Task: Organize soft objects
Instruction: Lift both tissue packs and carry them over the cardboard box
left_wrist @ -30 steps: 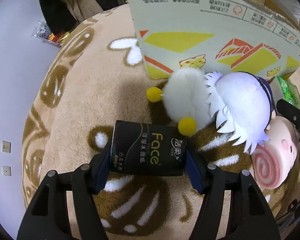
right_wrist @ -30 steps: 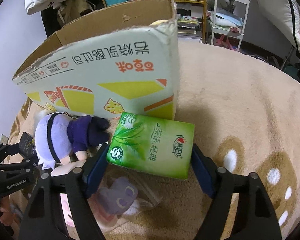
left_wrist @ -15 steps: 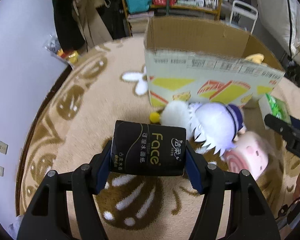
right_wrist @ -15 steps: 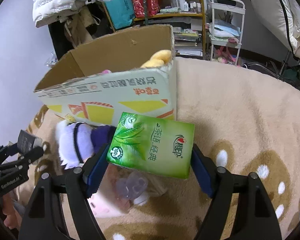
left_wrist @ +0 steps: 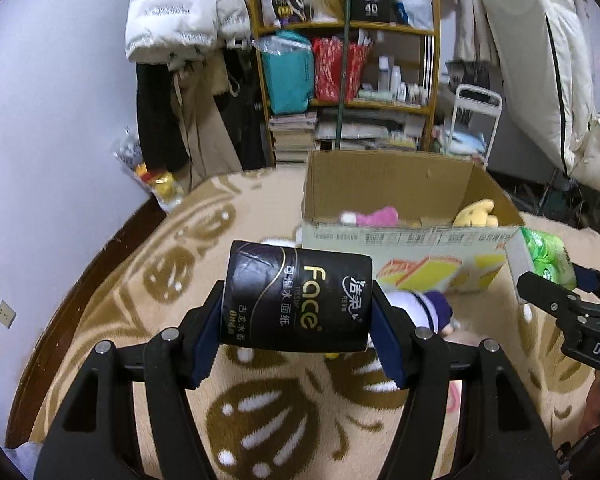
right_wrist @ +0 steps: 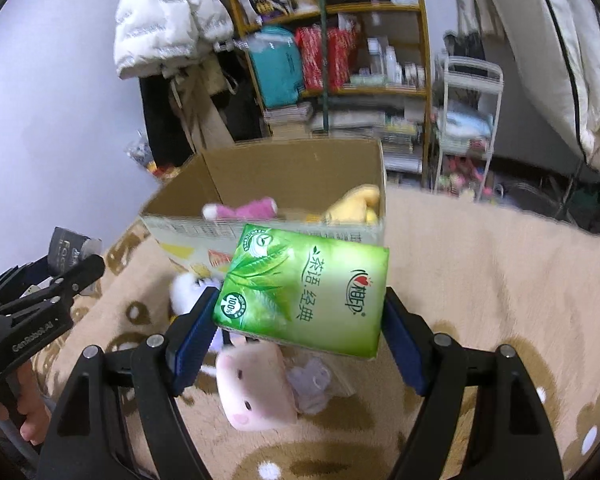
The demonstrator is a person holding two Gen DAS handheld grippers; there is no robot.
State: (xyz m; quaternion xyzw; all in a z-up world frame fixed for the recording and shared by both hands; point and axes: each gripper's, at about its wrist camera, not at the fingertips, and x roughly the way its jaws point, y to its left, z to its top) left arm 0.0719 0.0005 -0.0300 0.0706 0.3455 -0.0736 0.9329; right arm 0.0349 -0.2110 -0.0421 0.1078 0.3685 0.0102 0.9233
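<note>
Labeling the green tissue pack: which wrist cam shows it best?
Right wrist. The green pack sits centered and large between the right gripper's pads, printed face fully readable. The left wrist view catches only its end and a sliver of green at the right edge, partly hidden by that gripper's finger.

Black tissue pack (left_wrist: 296,298): "Face" in gold, "TISSUE" beneath, with Chinese characters alongside. Green tissue pack (right_wrist: 306,296): round "100%" badge and Chinese characters. Black box on the shelf (left_wrist: 369,3): "40". Left tongs (right_wrist: 66,276) body: "GenRobot.AI". Right tongs (left_wrist: 556,294) body: "DAS", cut off at the frame edge.
</note>
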